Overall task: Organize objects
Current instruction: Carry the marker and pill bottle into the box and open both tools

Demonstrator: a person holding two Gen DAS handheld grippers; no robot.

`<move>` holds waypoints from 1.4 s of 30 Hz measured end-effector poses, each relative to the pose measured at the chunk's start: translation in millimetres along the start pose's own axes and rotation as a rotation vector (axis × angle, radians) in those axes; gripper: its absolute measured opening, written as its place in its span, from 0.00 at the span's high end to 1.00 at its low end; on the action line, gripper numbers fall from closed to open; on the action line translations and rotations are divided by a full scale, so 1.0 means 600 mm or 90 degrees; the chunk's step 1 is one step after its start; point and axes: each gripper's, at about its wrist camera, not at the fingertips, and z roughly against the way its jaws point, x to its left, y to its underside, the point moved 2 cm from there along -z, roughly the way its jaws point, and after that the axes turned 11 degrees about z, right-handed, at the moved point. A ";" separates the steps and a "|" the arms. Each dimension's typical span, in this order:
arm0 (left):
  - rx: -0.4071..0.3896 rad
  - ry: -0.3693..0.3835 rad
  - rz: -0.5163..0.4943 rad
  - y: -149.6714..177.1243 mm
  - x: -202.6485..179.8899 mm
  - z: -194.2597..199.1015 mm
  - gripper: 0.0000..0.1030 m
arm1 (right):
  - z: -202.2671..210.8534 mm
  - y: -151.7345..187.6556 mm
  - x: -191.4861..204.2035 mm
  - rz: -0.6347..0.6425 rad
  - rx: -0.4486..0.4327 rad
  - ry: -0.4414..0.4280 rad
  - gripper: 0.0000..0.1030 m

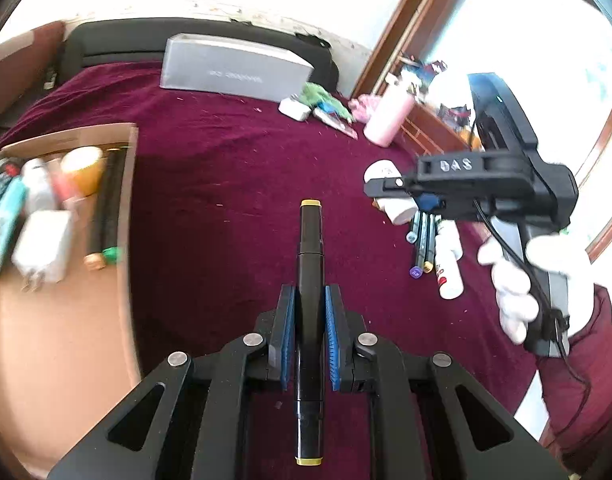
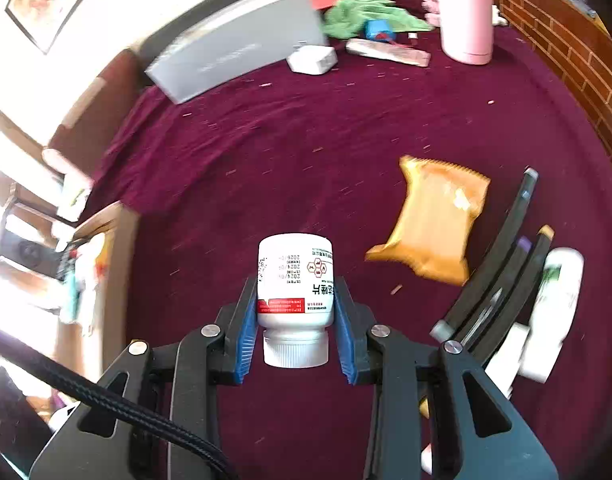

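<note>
My left gripper [image 1: 310,320] is shut on a black marker with yellow ends [image 1: 310,248], which points forward above the maroon cloth [image 1: 234,168]. To its left is an open cardboard box [image 1: 128,208] holding several items, among them markers and a white charger. My right gripper [image 2: 294,304] is shut on a white pill bottle [image 2: 294,276] with a red label band, cap toward the camera. In the left wrist view the right gripper [image 1: 386,190] hovers at the right with that pill bottle [image 1: 400,213], held by a white-gloved hand [image 1: 514,284].
Loose markers [image 1: 422,244] and a white bottle [image 1: 450,268] lie on the cloth below the right gripper. An orange snack packet [image 2: 434,220] lies right of centre. A grey box [image 2: 242,52], a pink tumbler [image 2: 466,12] and a green cloth [image 2: 362,12] sit at the back.
</note>
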 end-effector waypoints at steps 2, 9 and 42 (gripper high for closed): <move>-0.020 -0.005 0.014 0.001 0.017 0.028 0.89 | 0.011 0.006 0.036 0.018 -0.008 -0.026 0.69; -0.104 -0.083 0.084 -0.016 0.136 0.136 0.89 | -0.003 0.006 0.189 0.094 0.004 -0.120 0.69; -0.185 -0.142 0.211 -0.050 0.363 0.236 0.62 | -0.213 0.066 0.491 0.218 0.111 -0.189 0.66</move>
